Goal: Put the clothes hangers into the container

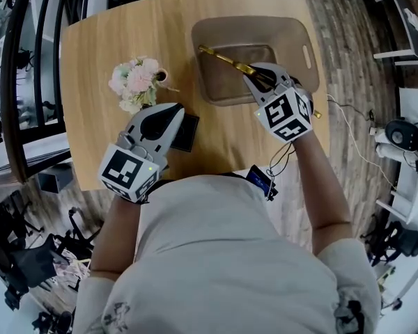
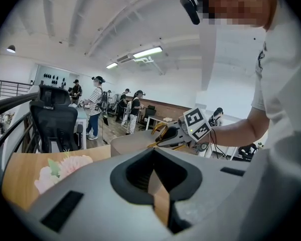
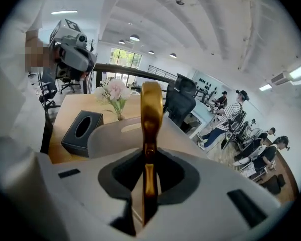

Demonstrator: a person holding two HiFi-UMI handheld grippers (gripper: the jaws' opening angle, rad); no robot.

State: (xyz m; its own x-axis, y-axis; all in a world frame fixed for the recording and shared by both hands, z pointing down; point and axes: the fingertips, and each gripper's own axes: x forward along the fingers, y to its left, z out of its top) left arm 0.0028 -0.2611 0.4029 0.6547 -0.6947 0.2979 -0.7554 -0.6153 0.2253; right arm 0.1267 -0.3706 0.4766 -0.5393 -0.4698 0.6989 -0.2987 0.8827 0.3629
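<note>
My right tool (image 1: 262,79) is clamped on the gold clothes hanger (image 1: 225,58). In the right gripper view the hanger's narrow metal body stands straight up between the two jaws, pinched there, with its broad curved end rising above them in the middle of the frame. From the head view, the hanger runs from that tool toward the upper left of the frame and reaches over the inside of the beige container (image 1: 207,28). I can't tell whether its far tip touches the container's floor. The other end pokes out past the marker cube at the tool's right side.

The container sits on the far right part of the wooden table (image 1: 104,44), in the upper centre of the head view, with a slot handle in its right wall.

My left tool (image 1: 173,117) is at the lower left of the head view, over the table's near edge. Its jaws are drawn together with nothing between them. Just beside its tip lies a black tissue box (image 1: 187,132), and beyond that, toward the upper left, stands a small bunch of pink and white flowers (image 1: 136,82).

Both gripper views show an open office behind, with chairs and several people standing well apart from the table.
</note>
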